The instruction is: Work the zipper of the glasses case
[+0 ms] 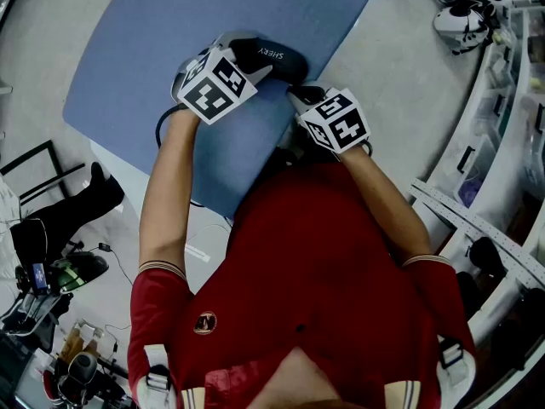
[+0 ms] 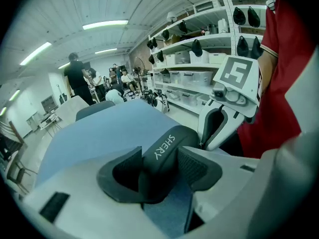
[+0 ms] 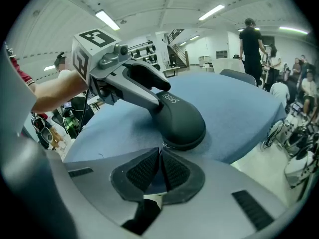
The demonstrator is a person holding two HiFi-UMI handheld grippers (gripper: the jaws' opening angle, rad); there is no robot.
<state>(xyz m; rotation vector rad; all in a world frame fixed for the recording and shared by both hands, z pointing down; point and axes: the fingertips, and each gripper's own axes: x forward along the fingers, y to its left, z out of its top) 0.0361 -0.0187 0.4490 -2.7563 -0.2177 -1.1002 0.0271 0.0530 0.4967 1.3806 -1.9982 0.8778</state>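
Glasses case [image 1: 272, 56] lies flat on the blue mat [image 1: 170, 49], toward the mat's right edge and far from the person. The mat sits on a grey table [image 1: 409, 83]. In the head view the case's long axis runs left to right, with the right end a little nearer. That right end points at the right gripper [image 1: 298, 92], and the left end sits inside the left gripper [image 1: 237, 54].

Left gripper: jaws stand moderately wide and clamp across the case. In the left gripper view both ribbed pads press on the sides of the case [image 2: 164, 148].

Right gripper [image 3: 160, 156]: jaws nearly together, a thin wedge of gap at the base, tips meeting. The tips sit right at the small metal zipper pull [image 3: 162, 145] on the seam of the case's near end and appear to pinch it. The pull is tiny in the frame.

Case appearance: dark, matte, rounded oblong with a domed top [image 3: 182, 121] and white lettering "SHERY" along the top. The zipper seam runs low around the rim. How far it is zipped cannot be made out.
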